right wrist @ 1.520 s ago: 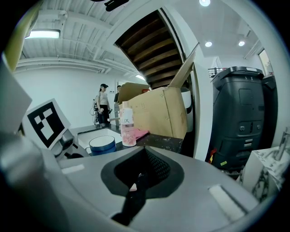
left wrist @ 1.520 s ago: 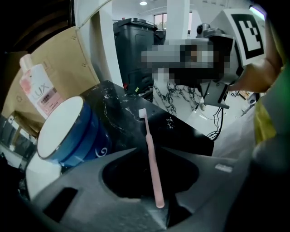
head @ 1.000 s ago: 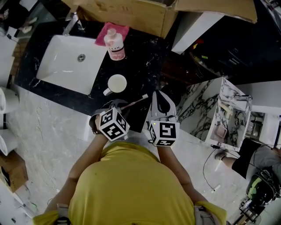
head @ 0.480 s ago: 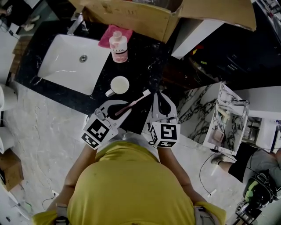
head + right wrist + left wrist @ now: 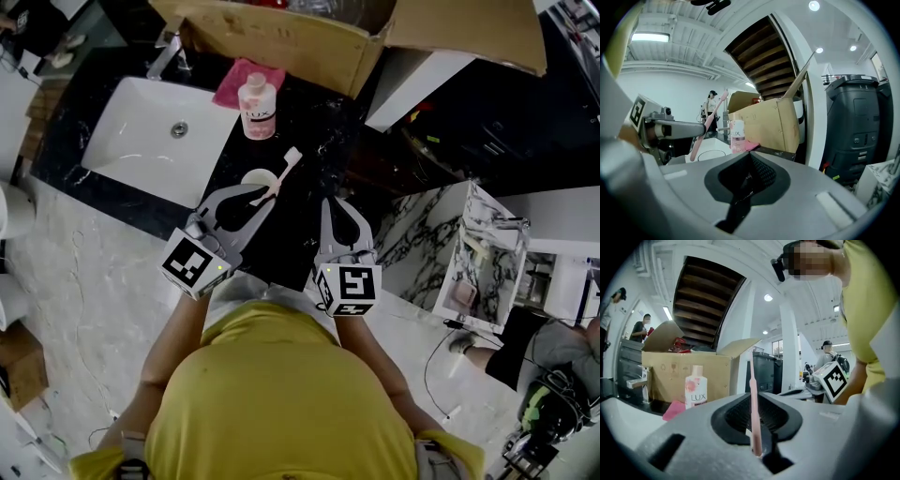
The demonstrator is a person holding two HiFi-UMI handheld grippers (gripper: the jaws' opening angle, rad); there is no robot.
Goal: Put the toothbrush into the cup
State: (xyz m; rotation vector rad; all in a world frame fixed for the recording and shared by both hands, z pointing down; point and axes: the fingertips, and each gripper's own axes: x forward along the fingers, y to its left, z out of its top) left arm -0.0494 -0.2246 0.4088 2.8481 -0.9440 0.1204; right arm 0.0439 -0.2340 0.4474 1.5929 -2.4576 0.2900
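A person in a yellow shirt (image 5: 281,394) stands at the near edge, seen from above, with a grey hand-held gripper in each hand. The right hand-held gripper (image 5: 330,206) points away over a black marble bench (image 5: 314,141), its jaws clenched together with nothing between them. To its left, the left hand-held gripper (image 5: 261,195) is grasping a slim pink toothbrush (image 5: 284,169) by the handle, so that the bristle head slants up and away to the right. The toothbrush is in the air, not in the cup. Just beneath it, partly covered by that gripper, a round white ceramic cup (image 5: 253,176) stands on the bench, right of a white rectangular sink (image 5: 141,141). Beyond the cup stands a pale pink plastic bottle (image 5: 257,106) with a white cap, next to a folded pink cloth (image 5: 234,82). Farthest off sits a large open brown cardboard box (image 5: 281,37)
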